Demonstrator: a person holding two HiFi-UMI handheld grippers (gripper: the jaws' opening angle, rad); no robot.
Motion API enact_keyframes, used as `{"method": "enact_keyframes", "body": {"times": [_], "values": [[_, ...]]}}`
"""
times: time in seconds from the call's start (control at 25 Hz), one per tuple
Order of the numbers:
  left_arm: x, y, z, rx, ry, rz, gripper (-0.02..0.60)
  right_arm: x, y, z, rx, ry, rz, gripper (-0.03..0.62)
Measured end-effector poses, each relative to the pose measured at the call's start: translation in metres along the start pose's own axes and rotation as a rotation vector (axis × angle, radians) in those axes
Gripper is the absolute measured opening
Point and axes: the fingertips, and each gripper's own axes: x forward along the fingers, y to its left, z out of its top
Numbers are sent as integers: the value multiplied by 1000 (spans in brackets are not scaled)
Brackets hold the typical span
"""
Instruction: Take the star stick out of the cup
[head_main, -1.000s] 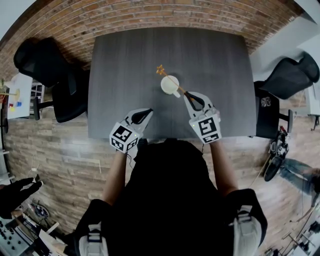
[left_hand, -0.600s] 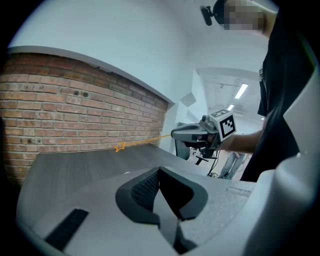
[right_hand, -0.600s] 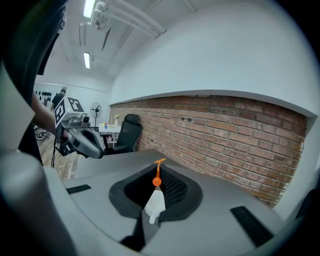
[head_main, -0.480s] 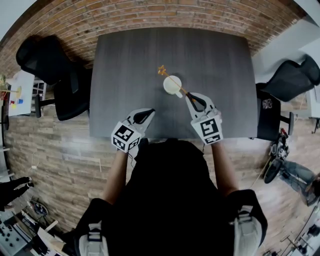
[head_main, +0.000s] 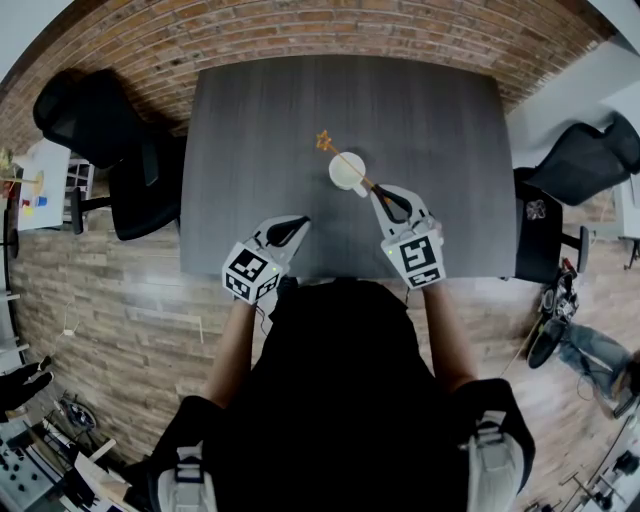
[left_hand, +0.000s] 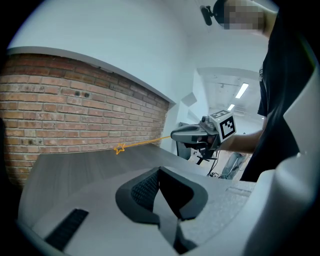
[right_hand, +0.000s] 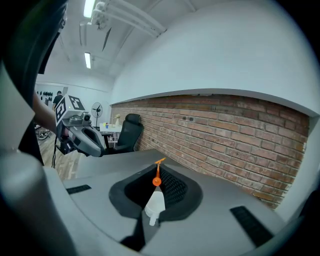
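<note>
Firmly pinched between the pressed-in jaws of the right gripper (head_main: 386, 197), the thin orange star stick (head_main: 335, 153) is held by its near end. Its long axis runs away from the person and slants toward their left. The small orange star (head_main: 323, 141) sits at the far tip, pointing toward the brick wall (head_main: 300, 30). Seen along the right gripper (right_hand: 156, 188), the stick (right_hand: 157, 172) reaches straight out from between the pads, with a round orange bead partway along it. From the left gripper view the stick (left_hand: 145, 143) lies close to level, raised above the dark grey wooden table (head_main: 250, 120). In the head view its middle crosses the mouth of the small white cup (head_main: 342, 179), which stands just beyond the right jaw tips. Whether the stick touches the rim cannot be told. The left gripper (head_main: 289, 229) hangs over the table's near edge, well apart from the cup, its jaws closed together on nothing (left_hand: 161, 187). Black office chairs (head_main: 95, 130) stand at both sides of the table.
</note>
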Motion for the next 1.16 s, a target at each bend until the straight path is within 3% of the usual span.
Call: {"method": "enact_keyframes", "body": {"times": [1.16], "values": [[4, 5, 3, 6, 5, -15, 2, 5, -4, -5, 3, 21, -5, 11]]}}
